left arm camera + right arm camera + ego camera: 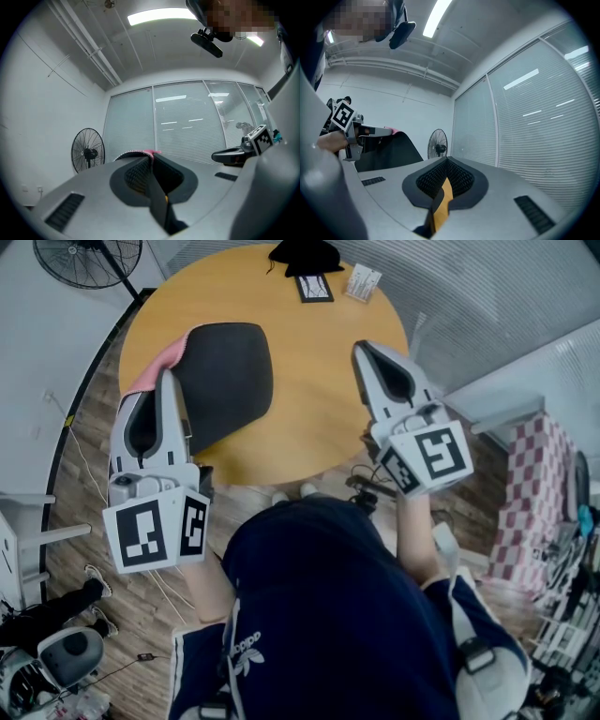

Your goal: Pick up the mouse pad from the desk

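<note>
Pick-up looks complete. Left gripper (170, 381) jaws are nearly together, pinching the edge of the black, pink-backed fabric mouse pad (230, 376), which appears lifted off the round yellow wooden worktop (319, 418). Right gripper (364, 351) jaws together, empty. Next: hold the pinch steady.

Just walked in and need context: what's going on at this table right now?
A person stands at a round wooden table with a gripper in each hand. The left gripper has its jaws shut on the edge of the dark mouse pad, which looks lifted off the tabletop with its pink underside showing. The right gripper is beside it, jaws together with nothing in them. A few small items sit at the table's far edge.
</note>
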Demonstrator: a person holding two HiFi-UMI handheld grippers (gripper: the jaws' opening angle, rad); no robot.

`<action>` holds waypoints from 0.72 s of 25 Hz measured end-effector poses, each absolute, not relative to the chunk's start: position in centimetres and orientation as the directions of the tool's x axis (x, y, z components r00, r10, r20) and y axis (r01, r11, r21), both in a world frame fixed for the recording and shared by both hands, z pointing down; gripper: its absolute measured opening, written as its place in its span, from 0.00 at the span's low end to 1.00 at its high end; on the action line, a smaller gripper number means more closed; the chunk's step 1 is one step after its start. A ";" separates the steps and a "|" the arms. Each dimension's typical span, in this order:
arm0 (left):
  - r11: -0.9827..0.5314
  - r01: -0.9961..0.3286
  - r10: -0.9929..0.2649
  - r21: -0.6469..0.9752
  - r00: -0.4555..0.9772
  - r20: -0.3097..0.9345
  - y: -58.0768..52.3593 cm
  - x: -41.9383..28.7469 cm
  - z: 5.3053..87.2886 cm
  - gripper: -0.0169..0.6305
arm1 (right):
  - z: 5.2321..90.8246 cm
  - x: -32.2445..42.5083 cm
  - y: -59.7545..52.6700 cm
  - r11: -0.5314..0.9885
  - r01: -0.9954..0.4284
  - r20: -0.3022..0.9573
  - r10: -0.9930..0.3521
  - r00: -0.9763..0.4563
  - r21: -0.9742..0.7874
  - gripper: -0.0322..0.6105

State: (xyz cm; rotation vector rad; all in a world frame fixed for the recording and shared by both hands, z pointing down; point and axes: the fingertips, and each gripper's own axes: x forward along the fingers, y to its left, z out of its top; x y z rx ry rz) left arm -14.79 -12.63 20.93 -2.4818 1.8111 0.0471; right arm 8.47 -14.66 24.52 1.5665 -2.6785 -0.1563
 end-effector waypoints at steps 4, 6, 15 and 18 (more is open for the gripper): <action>-0.304 -0.952 -0.950 -0.038 0.306 -0.067 -12.6 -14.8 20.9 0.05 | 24.5 8.4 -14.6 0.486 -0.868 -0.023 -0.871 -0.491 0.103 0.05; -0.304 -0.952 -0.950 -0.039 0.306 -0.067 -12.6 -14.8 20.9 0.05 | 24.6 8.4 -14.6 0.486 -0.868 -0.023 -0.871 -0.490 0.103 0.05; -0.311 -0.950 -0.947 -0.041 0.313 -0.066 -13.3 -15.0 21.0 0.05 | 24.8 8.1 -15.1 0.483 -0.867 -0.007 -0.873 -0.487 0.122 0.05; -0.312 -0.949 -0.947 -0.043 0.315 -0.067 -13.4 -15.0 21.1 0.05 | 25.0 8.1 -15.2 0.481 -0.868 -0.003 -0.874 -0.485 0.126 0.05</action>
